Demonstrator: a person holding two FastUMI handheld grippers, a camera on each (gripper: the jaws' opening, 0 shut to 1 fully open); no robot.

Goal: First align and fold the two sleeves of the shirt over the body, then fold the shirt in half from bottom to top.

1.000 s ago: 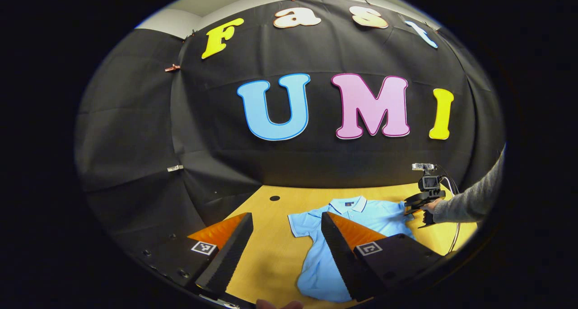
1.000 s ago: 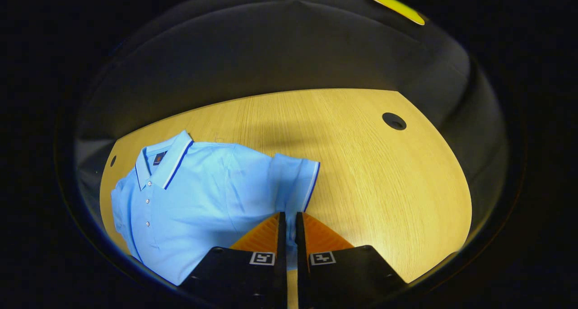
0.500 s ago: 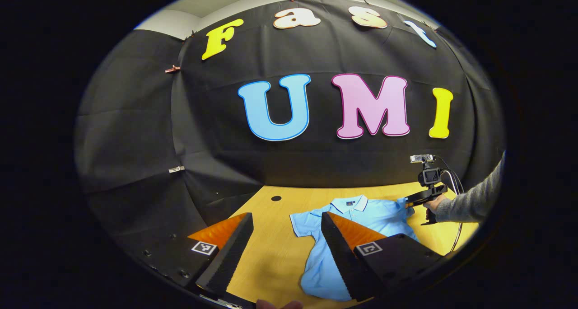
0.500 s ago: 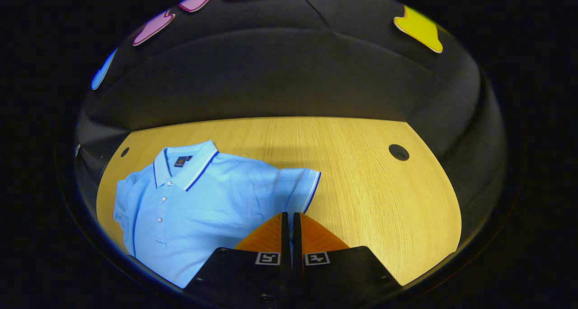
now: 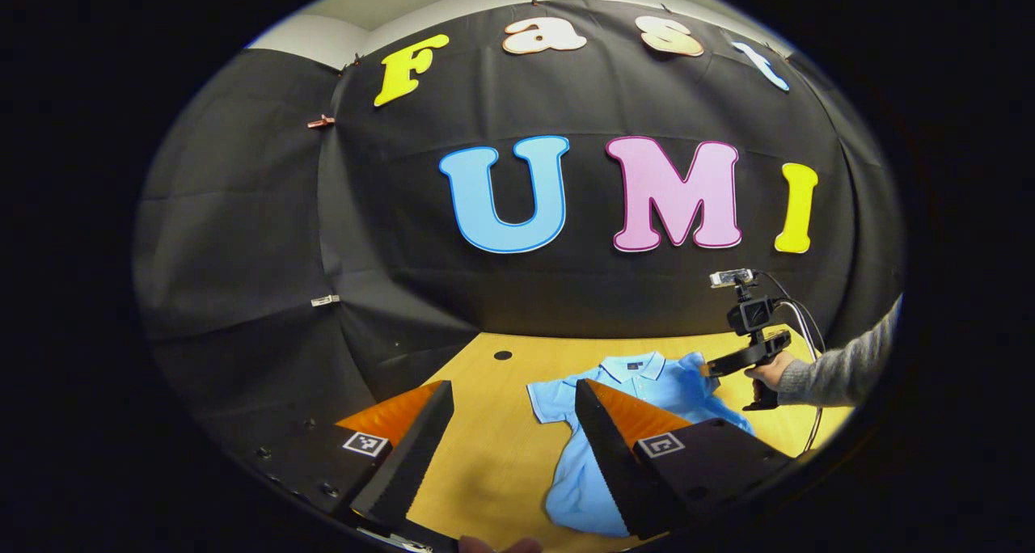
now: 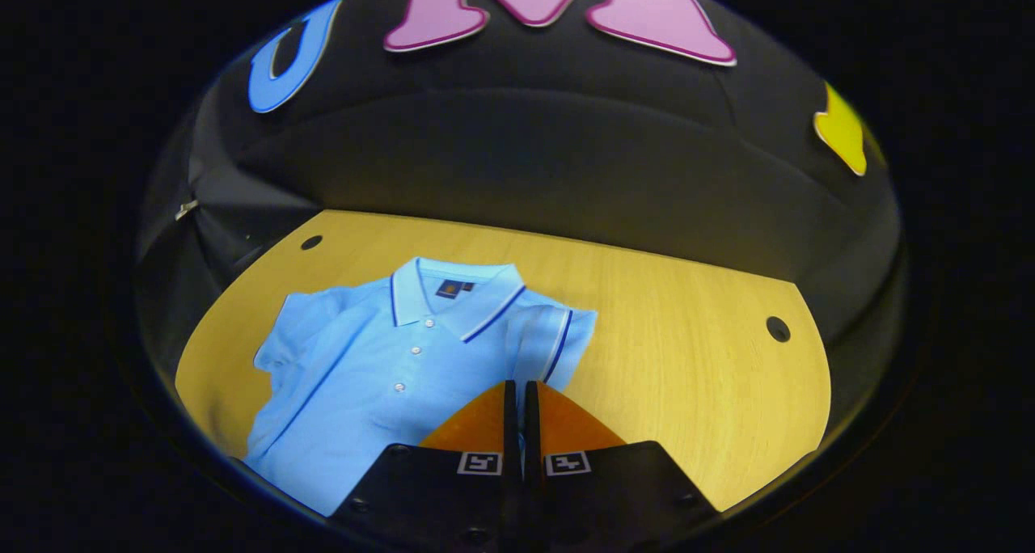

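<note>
A light blue polo shirt lies face up on the wooden table, collar toward the back wall. My right gripper is shut on the shirt's right sleeve, which is lifted and drawn in over the body. In the left gripper view that gripper sits at the shirt's far side, held by a hand in a grey sleeve. My left gripper hangs open above the table's near left part, short of the shirt's other sleeve, with nothing between its fingers.
Black cloth walls close the table at the back and both sides. The tabletop has round cable holes. A cable trails from the right gripper. Bare wood lies left of the shirt.
My right gripper has lifted and carried the sleeve inward over the shirt body, tilting up so more of the back wall shows. The left gripper has barely moved.
</note>
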